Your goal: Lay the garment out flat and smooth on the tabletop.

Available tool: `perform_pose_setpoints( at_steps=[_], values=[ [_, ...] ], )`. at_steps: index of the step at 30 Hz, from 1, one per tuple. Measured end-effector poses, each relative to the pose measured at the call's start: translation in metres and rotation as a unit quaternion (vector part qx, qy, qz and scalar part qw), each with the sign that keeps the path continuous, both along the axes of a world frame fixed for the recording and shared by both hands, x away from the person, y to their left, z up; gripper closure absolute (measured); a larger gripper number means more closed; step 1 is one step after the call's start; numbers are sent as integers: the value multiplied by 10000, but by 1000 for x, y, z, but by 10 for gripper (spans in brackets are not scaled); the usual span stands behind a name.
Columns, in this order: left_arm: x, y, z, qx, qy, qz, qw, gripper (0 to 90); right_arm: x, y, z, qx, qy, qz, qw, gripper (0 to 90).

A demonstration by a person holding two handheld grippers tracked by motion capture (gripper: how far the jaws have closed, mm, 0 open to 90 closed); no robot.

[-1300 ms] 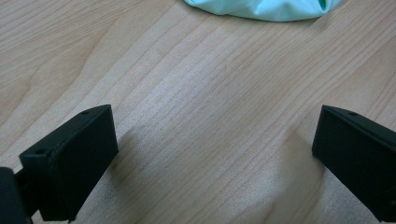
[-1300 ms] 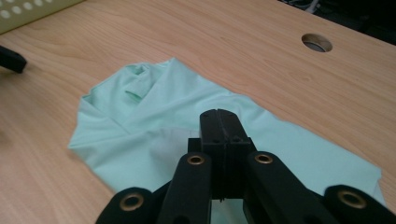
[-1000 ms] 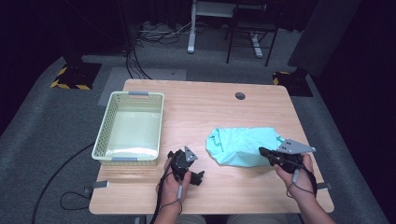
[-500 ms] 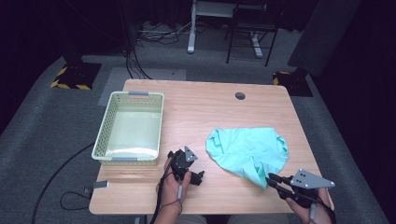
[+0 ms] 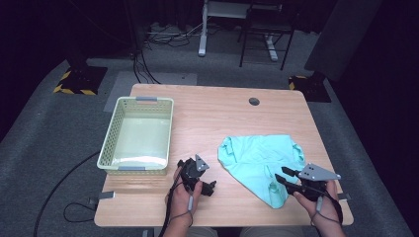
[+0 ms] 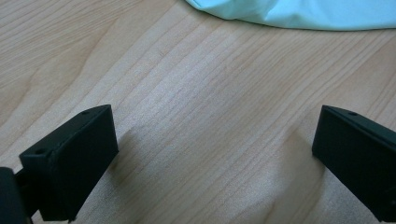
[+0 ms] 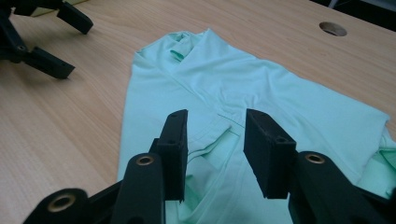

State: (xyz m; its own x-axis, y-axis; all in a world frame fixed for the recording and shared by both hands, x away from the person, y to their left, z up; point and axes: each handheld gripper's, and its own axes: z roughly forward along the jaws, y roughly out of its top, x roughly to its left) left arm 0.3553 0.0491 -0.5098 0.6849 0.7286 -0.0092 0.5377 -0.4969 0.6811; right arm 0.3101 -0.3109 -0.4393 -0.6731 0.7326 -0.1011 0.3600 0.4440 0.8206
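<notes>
A mint-green garment (image 5: 259, 160) lies spread on the right half of the wooden table (image 5: 207, 113), its near corner reaching toward the front edge. My right gripper (image 5: 280, 175) hovers low over that near corner. In the right gripper view its jaws (image 7: 215, 116) have just been opening and stand apart, with the cloth (image 7: 261, 88) below them and no pad pressing on it. My left gripper (image 5: 206, 178) rests in a hand left of the garment. Its jaws (image 6: 215, 140) are wide open over bare wood, and the garment's edge (image 6: 299, 14) lies just beyond them.
A pale green plastic basket (image 5: 111, 143) stands on the table's left side, just behind the left hand. A round cable hole (image 5: 254, 101) sits near the far edge. Beyond the table are chair and desk legs (image 5: 269, 47) on a dark floor. Bare wood lies between basket and garment.
The right gripper drew back toward the table's front edge, dragging the bunched garment out flat. Its jaws then opened and let the cloth go. The left gripper stayed put.
</notes>
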Motion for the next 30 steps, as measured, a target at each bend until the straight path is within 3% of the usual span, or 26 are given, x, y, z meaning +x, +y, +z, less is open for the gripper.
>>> perform_pose_setpoints(
  at_steps=[15,24,29,30],
  values=[
    [0,0,0,7,-5,17,10000,1,48,18,-28,-146,417,-5,9990,507],
    [-1,2,0,0,-14,96,10000,1,63,29,-46,-290,697,67,9971,485],
    [-1,2,0,-2,-15,117,9999,1,68,32,-57,-413,984,181,9941,618],
    [-1,2,0,-2,-8,121,9999,1,68,32,-58,-285,1036,185,9940,695]
  ],
)
